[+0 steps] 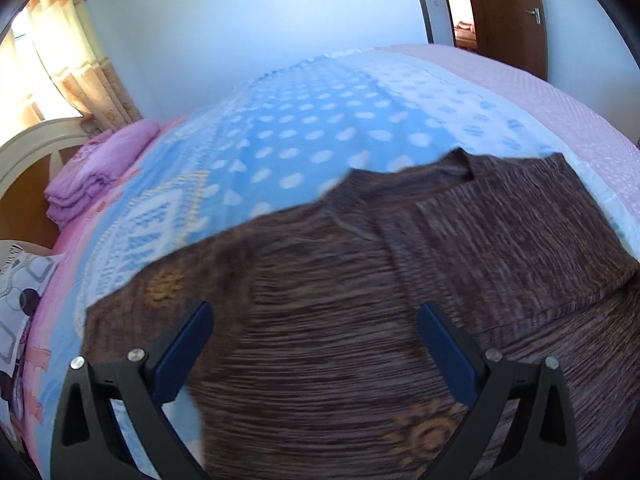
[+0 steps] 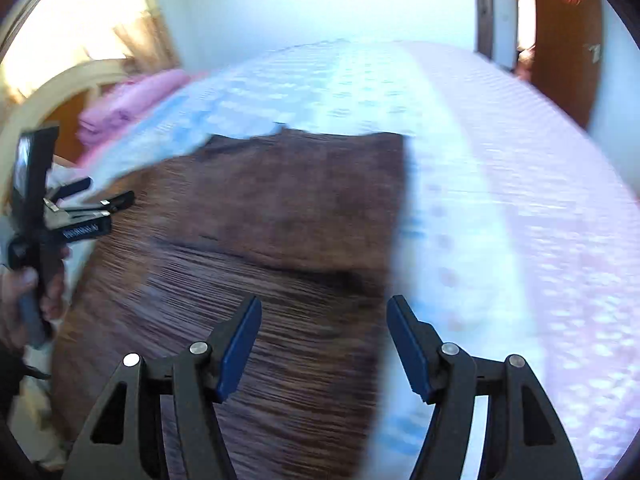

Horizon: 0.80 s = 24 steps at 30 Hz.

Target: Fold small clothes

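Bedspread, blue with white dots, carries a brown knit sweater lying flat, neckline toward the far wall, one side folded over. Left gripper hovers above its lower body, jaws wide apart, nothing between. Right gripper hangs over the sweater's edge, jaws parted, empty.

No readable text. White lettering on the left tongs body, too blurred to make out. Red ornament on door, no legible characters.
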{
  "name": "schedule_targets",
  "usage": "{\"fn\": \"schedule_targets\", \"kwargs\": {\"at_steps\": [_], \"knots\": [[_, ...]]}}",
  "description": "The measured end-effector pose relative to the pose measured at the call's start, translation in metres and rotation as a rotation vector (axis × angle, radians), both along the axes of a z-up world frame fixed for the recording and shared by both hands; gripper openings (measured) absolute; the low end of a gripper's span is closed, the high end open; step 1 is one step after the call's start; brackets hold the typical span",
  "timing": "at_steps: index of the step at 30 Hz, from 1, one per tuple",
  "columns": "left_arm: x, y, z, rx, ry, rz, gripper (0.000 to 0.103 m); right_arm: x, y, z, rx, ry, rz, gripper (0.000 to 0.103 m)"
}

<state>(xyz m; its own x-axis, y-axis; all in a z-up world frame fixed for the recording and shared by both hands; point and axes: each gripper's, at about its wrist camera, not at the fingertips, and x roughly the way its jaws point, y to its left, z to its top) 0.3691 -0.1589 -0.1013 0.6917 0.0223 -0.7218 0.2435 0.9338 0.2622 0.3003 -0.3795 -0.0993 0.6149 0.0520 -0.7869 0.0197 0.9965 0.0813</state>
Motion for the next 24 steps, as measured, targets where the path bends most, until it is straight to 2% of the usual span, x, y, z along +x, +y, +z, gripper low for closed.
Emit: {"fn": "schedule_targets", "kwargs": {"at_steps": [4,6,7,8,9,11,12,15,20,22,24], "knots": [[0.008,-0.024,-0.020,0.101,-0.044,0.021,0.103,0.008,-0.019,-0.011,-0.011,0.011,-0.044,0.066],[0.013,-0.029,-0.034,0.176,-0.043,0.050,0.103,0.021,-0.023,-0.020,-0.064,0.029,-0.073,0.066],[0.012,-0.027,-0.037,0.186,-0.053,0.057,0.103,0.025,-0.025,-0.023,-0.081,0.025,-0.092,0.066],[0.010,-0.024,-0.036,0.176,-0.062,0.057,0.103,0.027,-0.030,-0.025,-0.099,0.027,-0.124,0.066],[0.009,-0.021,-0.035,0.167,-0.062,0.059,0.103,0.027,-0.038,-0.027,-0.079,0.029,-0.156,0.069],[0.009,-0.018,-0.035,0.179,-0.067,0.060,0.103,0.022,-0.046,-0.026,-0.067,0.035,-0.191,0.069],[0.010,-0.015,-0.038,0.193,-0.063,0.068,0.103,0.018,-0.045,-0.025,-0.081,0.035,-0.190,0.069],[0.015,-0.009,-0.037,0.137,-0.033,0.071,0.103,0.010,-0.037,-0.015,-0.102,0.017,-0.180,0.069],[0.015,-0.008,-0.036,0.121,-0.032,0.073,0.103,0.013,-0.004,0.020,-0.133,-0.109,-0.075,0.070],[0.015,-0.005,-0.035,0.101,-0.027,0.075,0.103,0.031,0.014,0.025,-0.054,-0.144,0.044,0.070],[0.014,0.001,-0.034,0.066,-0.019,0.084,0.103,0.048,0.022,0.018,0.044,-0.126,0.115,0.070]]}}
